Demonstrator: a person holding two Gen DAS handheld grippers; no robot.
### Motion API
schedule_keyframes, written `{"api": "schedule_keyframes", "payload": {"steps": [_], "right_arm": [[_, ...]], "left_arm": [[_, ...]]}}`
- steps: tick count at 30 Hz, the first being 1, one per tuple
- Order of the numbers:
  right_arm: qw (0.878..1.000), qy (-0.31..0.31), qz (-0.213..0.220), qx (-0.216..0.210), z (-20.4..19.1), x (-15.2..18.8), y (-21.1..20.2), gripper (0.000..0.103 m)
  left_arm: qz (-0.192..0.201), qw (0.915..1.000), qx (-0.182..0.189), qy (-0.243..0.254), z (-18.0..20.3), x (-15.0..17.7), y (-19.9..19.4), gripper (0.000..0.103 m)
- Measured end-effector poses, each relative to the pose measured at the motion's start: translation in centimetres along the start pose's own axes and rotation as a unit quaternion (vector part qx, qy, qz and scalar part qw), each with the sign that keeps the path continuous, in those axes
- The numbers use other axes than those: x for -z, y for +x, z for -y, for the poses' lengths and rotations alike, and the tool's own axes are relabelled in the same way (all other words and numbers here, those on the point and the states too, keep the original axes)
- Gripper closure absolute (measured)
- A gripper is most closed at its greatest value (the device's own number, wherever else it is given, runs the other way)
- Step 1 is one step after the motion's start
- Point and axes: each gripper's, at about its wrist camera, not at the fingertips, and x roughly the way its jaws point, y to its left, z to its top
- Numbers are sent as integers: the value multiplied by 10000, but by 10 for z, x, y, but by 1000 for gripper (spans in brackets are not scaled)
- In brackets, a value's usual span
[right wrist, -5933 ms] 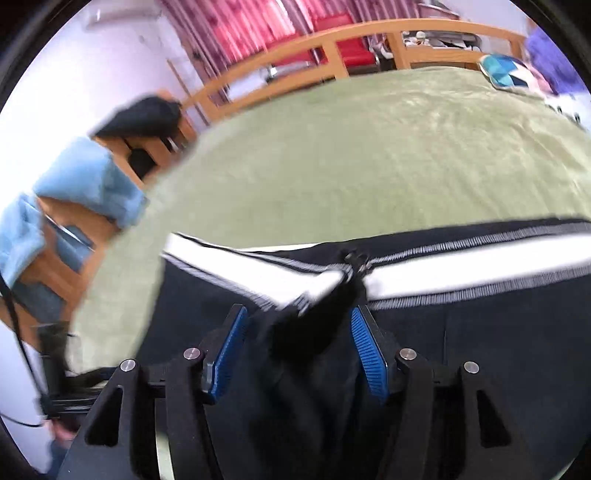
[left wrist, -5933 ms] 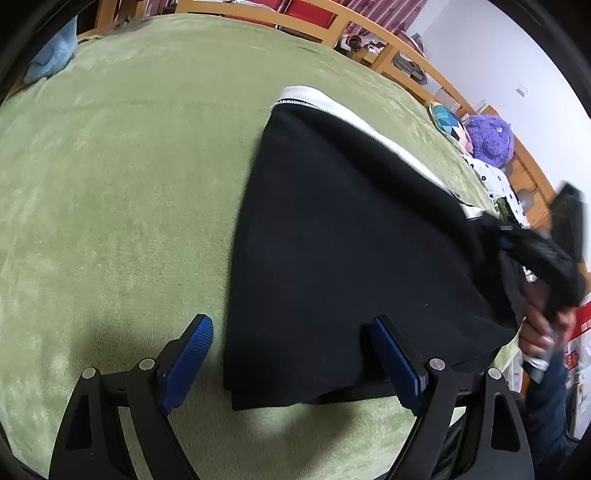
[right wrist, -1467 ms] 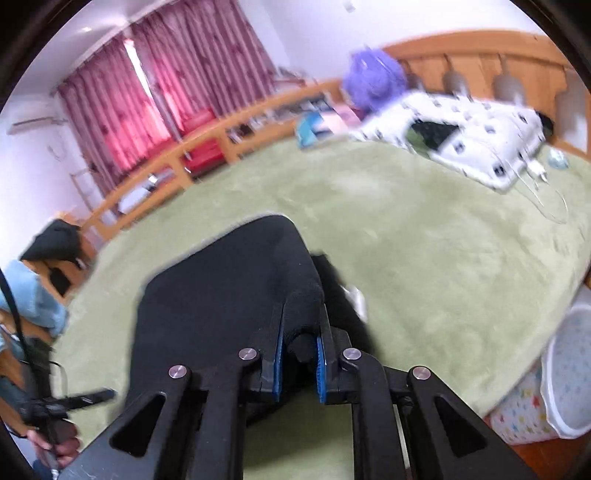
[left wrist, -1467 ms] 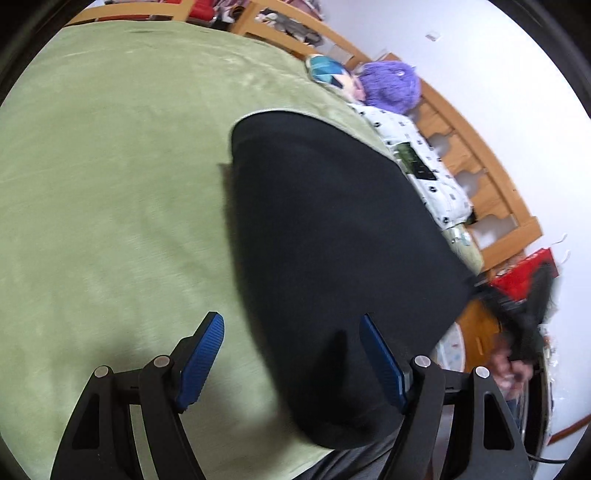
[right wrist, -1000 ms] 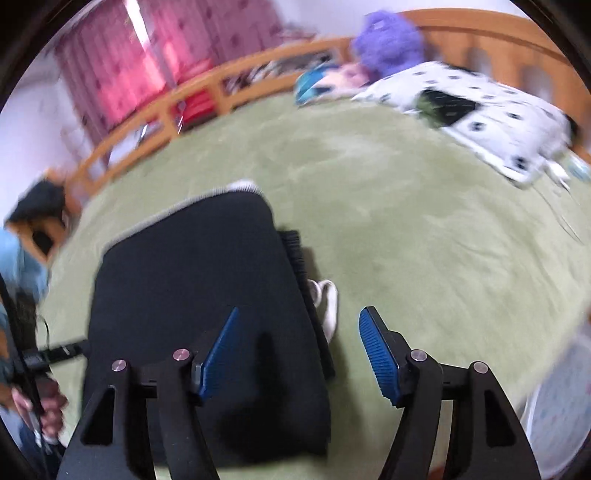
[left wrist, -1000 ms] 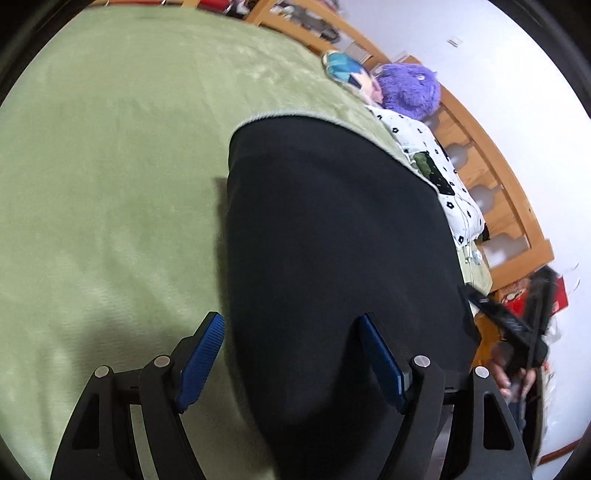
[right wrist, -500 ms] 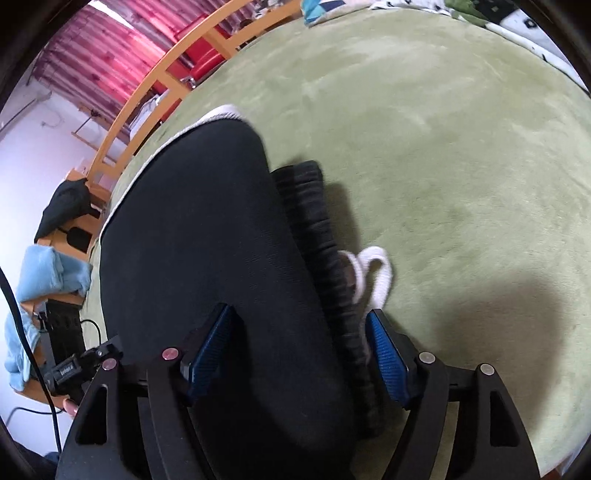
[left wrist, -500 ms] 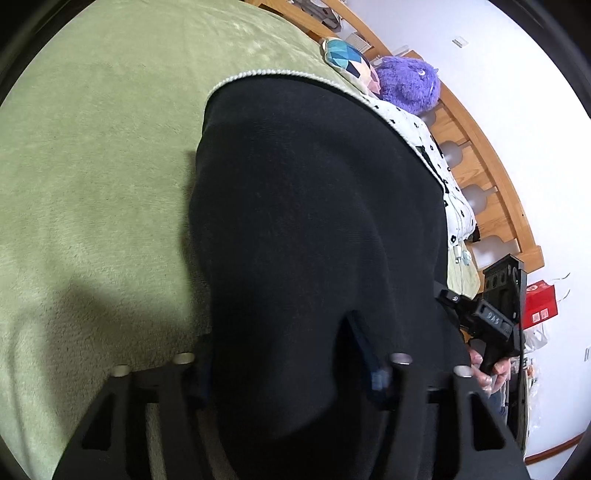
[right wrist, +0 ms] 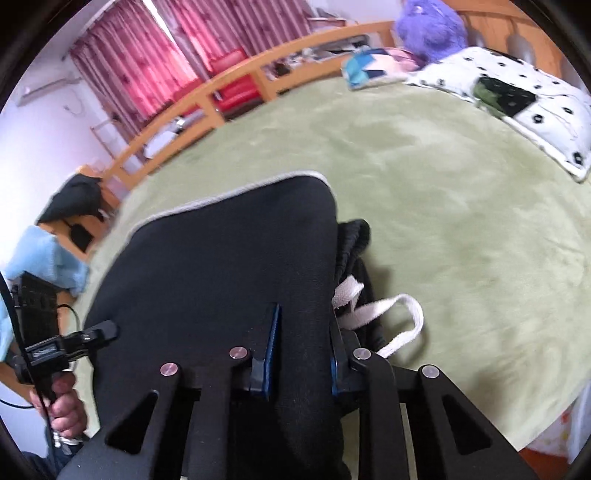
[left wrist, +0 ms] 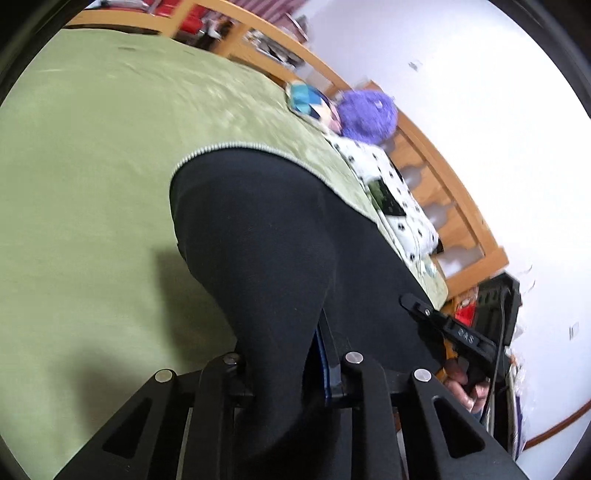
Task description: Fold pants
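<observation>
Black pants (left wrist: 266, 229) lie folded on a green bed cover (left wrist: 92, 155), with a thin white edge at the far fold. My left gripper (left wrist: 280, 350) is shut on the near edge of the pants, lifting it. In the right wrist view the pants (right wrist: 221, 266) show a ribbed waistband and white drawstring (right wrist: 391, 314) at the right side. My right gripper (right wrist: 301, 343) is shut on the near edge beside the waistband. Each gripper shows in the other's view, the right one (left wrist: 454, 332) and the left one (right wrist: 66, 347), at opposite near corners.
A white dotted pillow (right wrist: 517, 99), a purple plush (right wrist: 432, 26) and a patterned cushion (right wrist: 373, 66) lie at the bed's far side. A wooden bed frame (right wrist: 221, 92) rings the bed. Blue cloth (right wrist: 40, 258) and dark clothing (right wrist: 74, 199) lie at left.
Both grippers were open over the near edge of the pants and have closed on it. The gripped edge has risen off the bed cover.
</observation>
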Motion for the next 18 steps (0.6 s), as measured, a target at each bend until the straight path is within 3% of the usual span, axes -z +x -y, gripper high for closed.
{"api": "schedule_keyframes", "payload": {"steps": [5, 8, 12, 16, 18], "right_arm": [[9982, -91, 179, -574, -80, 11, 10, 85], [9960, -115, 97, -878, -125, 18, 30, 85], [9928, -174, -88, -1180, -178, 34, 63, 86], [9933, -255, -681, -893, -200, 64, 118, 82], [9949, -457, -810, -380, -203, 78, 136, 66]], "left_arm": [[290, 9984, -485, 80, -39, -21, -80, 83], [410, 9953, -865, 106, -67, -25, -127, 83], [433, 9933, -1065, -82, -120, -23, -162, 83], [21, 9911, -1231, -498, -191, -6, -156, 76], [-364, 9847, -1494, -825, -229, 5, -146, 66]]}}
